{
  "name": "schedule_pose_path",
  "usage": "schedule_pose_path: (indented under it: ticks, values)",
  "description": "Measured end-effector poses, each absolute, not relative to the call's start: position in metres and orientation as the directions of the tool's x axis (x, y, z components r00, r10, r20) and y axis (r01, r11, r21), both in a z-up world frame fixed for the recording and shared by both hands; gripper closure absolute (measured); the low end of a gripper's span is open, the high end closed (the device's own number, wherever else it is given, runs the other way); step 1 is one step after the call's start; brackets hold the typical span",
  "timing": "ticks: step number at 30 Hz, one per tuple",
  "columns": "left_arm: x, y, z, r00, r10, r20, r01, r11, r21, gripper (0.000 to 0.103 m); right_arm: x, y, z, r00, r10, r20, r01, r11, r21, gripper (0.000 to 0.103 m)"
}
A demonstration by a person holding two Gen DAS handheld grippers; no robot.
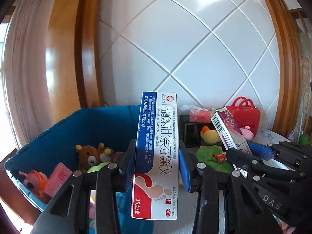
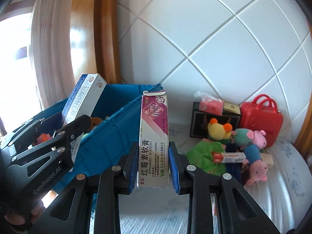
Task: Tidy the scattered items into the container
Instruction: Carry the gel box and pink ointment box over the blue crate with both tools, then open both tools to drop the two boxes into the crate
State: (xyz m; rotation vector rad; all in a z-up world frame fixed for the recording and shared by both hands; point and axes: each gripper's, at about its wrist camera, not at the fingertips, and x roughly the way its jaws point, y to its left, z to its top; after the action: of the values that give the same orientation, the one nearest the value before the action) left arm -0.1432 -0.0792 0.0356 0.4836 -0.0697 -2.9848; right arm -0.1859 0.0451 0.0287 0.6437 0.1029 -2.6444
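My left fingers (image 1: 157,167) squeeze the blue box (image 1: 156,154); my right fingers (image 2: 153,169) squeeze the pink box (image 2: 154,142). Both feel light and crushable, so hold the flat sides gently.

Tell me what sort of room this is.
Probably a bedroom: a padded white headboard panel in a wooden frame, a floral bedsheet under the plush toys, and a curtain by the window.
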Motion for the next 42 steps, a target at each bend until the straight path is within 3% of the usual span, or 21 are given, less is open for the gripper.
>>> schedule_pose_path:
  ticks: [6,14,20,29,35,38,42]
  values:
    - [-0.149,-0.166,0.034,-0.907,-0.262,-0.331,0.258,-0.965,0.057,0.064,-0.19,-0.036,0.031,-0.763,-0.451,-0.463,0.493,-0.869,0.033,0.075]
    - [-0.19,-0.28,0.002,-0.742,-0.349,-0.572,0.355,-0.929,0.106,0.064,-0.205,-0.139,0.003,-0.664,-0.493,-0.562,0.543,-0.835,0.091,0.075]
    - [-0.199,-0.314,-0.015,-0.687,-0.329,-0.648,0.339,-0.934,0.114,0.064,-0.204,-0.181,0.0,-0.643,-0.474,-0.602,0.556,-0.829,0.059,0.075]
    - [-0.196,-0.32,-0.016,-0.686,-0.257,-0.681,0.285,-0.956,0.074,0.063,-0.213,-0.208,-0.014,-0.599,-0.446,-0.665,0.548,-0.834,0.067,0.075]
    - [-0.185,-0.325,-0.011,-0.704,-0.271,-0.656,0.306,-0.95,0.063,0.034,-0.216,-0.208,-0.014,-0.596,-0.43,-0.678,0.543,-0.838,0.054,0.075]
    - [-0.183,-0.324,-0.01,-0.708,-0.273,-0.652,0.305,-0.95,0.066,0.034,-0.216,-0.207,-0.015,-0.599,-0.411,-0.687,0.533,-0.845,0.041,0.074]
    - [-0.181,-0.326,-0.012,-0.701,-0.274,-0.658,0.318,-0.946,0.054,0.034,-0.213,-0.203,-0.012,-0.615,-0.401,-0.679,0.522,-0.852,0.03,0.061]
